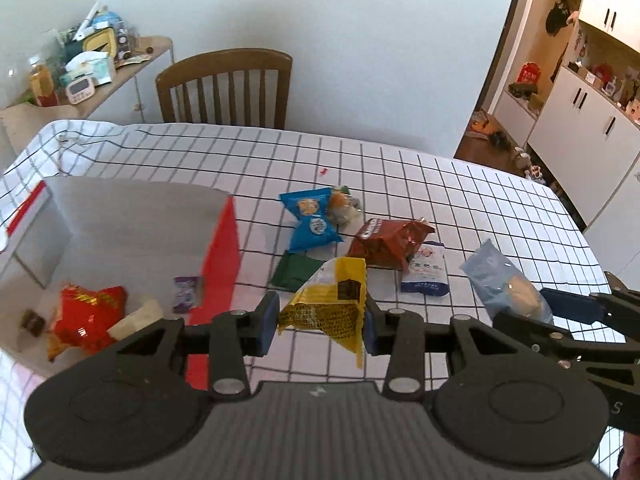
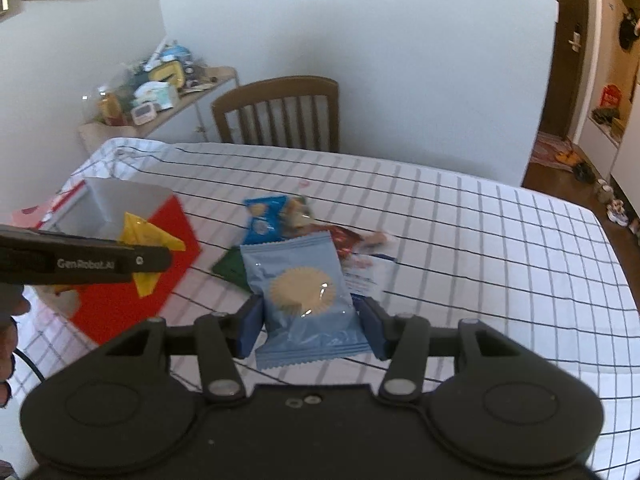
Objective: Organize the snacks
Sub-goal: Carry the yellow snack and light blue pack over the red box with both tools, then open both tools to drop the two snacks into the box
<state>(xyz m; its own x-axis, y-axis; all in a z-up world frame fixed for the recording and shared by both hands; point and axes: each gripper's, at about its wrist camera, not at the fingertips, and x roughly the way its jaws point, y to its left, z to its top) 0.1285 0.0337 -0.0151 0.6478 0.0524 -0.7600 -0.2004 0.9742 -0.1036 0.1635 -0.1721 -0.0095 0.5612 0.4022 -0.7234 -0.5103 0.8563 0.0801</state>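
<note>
While the left gripper [image 1: 320, 322] pinches a light, crinkly yellow packet [image 1: 326, 308] mid-body, the right gripper [image 2: 312, 330] clamps a soft blue biscuit pack [image 2: 306, 300], probably fragile, at 3 o'clock of the box [image 1: 218, 256].

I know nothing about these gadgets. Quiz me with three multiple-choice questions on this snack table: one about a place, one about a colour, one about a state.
1. Where does the red star-shaped snack lie?
A. inside the red-and-white box
B. on the chair
C. between gripper fingers

2. What colour is the packet in the left gripper?
A. green
B. yellow
C. purple

3. How is the right gripper?
A. wide open, holding nothing
B. out of sight
C. shut on a pale blue cookie packet

Answers: 1 A, it rests on the box floor. 2 B, yellow wrapper sits between the pads. 3 C, both pads press the packet's sides.
</note>
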